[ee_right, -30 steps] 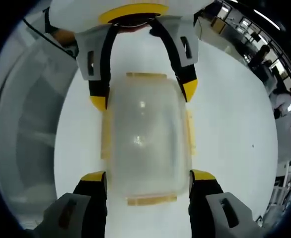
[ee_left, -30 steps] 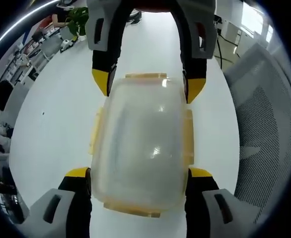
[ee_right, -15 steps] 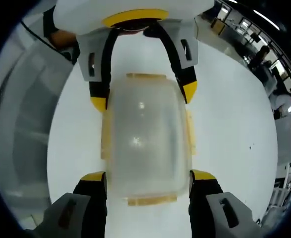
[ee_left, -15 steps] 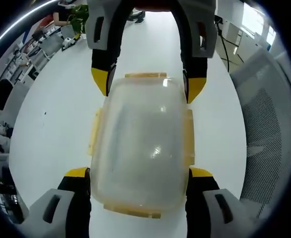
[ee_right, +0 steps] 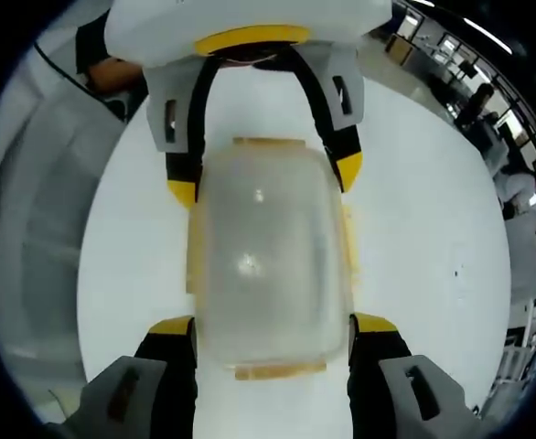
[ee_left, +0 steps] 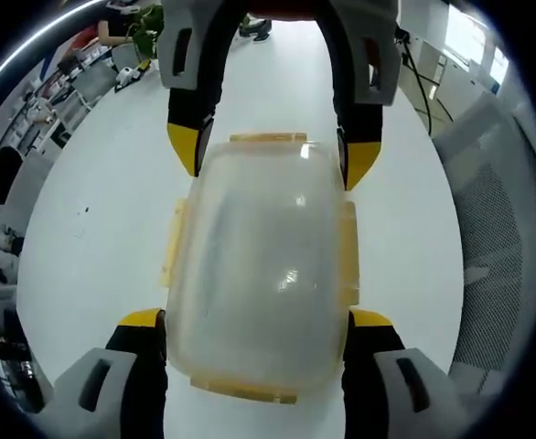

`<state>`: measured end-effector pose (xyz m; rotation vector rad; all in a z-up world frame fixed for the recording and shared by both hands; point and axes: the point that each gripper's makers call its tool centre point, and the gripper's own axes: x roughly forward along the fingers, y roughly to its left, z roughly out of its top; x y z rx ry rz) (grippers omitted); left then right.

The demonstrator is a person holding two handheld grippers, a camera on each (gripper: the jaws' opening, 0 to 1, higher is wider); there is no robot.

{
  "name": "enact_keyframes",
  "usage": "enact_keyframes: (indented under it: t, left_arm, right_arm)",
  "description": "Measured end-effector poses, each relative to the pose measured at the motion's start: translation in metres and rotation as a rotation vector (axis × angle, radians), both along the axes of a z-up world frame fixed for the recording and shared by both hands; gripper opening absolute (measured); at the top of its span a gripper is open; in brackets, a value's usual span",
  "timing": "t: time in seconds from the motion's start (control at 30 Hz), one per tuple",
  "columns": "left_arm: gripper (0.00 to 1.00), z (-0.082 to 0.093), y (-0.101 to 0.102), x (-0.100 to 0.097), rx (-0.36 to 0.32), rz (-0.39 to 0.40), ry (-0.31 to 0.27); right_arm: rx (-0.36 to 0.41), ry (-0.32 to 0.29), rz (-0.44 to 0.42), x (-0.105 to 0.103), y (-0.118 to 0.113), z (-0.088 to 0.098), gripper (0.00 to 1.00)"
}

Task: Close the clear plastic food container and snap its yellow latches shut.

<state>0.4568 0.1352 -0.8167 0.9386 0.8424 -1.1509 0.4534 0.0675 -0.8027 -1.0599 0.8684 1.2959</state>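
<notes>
Now | left gripper [ee_left: 254, 329] clamps container [ee_left: 259, 265] | right gripper [ee_right: 273, 331] clamps opposite end | above white counter [ee_left: 94, 229]

The clear container [ee_left: 259, 265] sits slightly larger and nearer in the left gripper view than a second ago. Behind it the white table [ee_left: 94, 229] slides, and the mesh chair [ee_left: 501, 256] at 3 o'clock drifts outward, so the cameras are shifting.

The clear container [ee_left: 254, 265] covers the inner faces of all 4 jaws, so contact cannot be judged. Its cloudy lid [ee_right: 268, 261] blurs whatever lies inside, and latch positions are unclear.
</notes>
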Motion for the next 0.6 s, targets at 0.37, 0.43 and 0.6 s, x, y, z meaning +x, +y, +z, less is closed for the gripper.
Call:
enact_keyframes:
  t: [0.37, 0.43, 0.6]
  left_arm:
    - [0.8, 0.0002, -0.0006, 0.0009, -0.003, -0.006, 0.004]
    - [0.8, 0.0005, -0.0005, 0.0008, -0.007, -0.007, 0.004]
    - [0.81, 0.0014, -0.0012, 0.0005, -0.011, -0.01, -0.003]
  right_arm:
    - [-0.004, -0.003, -0.004, 0.0014, -0.0004, -0.0002, 0.67]
    - [-0.004, -0.004, -0.006, 0.0016, -0.0004, -0.0008, 0.67]
    - [0.003, -0.013, -0.013, 0.0014, -0.0001, -0.0003, 0.68]
